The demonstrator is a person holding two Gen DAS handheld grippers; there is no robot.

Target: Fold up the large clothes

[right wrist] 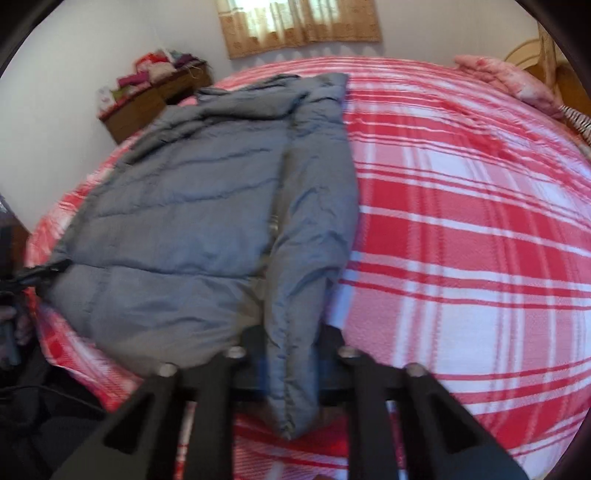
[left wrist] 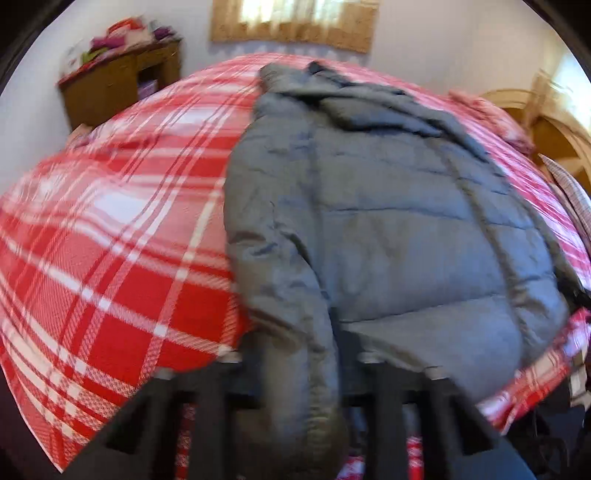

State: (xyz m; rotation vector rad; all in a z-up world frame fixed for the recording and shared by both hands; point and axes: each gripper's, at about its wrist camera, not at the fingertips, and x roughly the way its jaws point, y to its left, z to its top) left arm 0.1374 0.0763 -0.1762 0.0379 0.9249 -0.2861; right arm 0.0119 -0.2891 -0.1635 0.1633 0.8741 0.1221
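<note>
The left gripper has its fingers clamped on the left sleeve of the grey puffer jacket. The jacket lies ahead of the fingers, spread on the red plaid bed. The right gripper is likewise clamped on the right sleeve. I judge the slick padding could slip free if either pull runs uneven, skewing the fold.

Daylight through curtained window at top, soft, no hard shadows. Both views motion-blurred, worst low in frame. Strong fisheye bulge, black vignette corners. Window blown out, mild glare far right.
</note>
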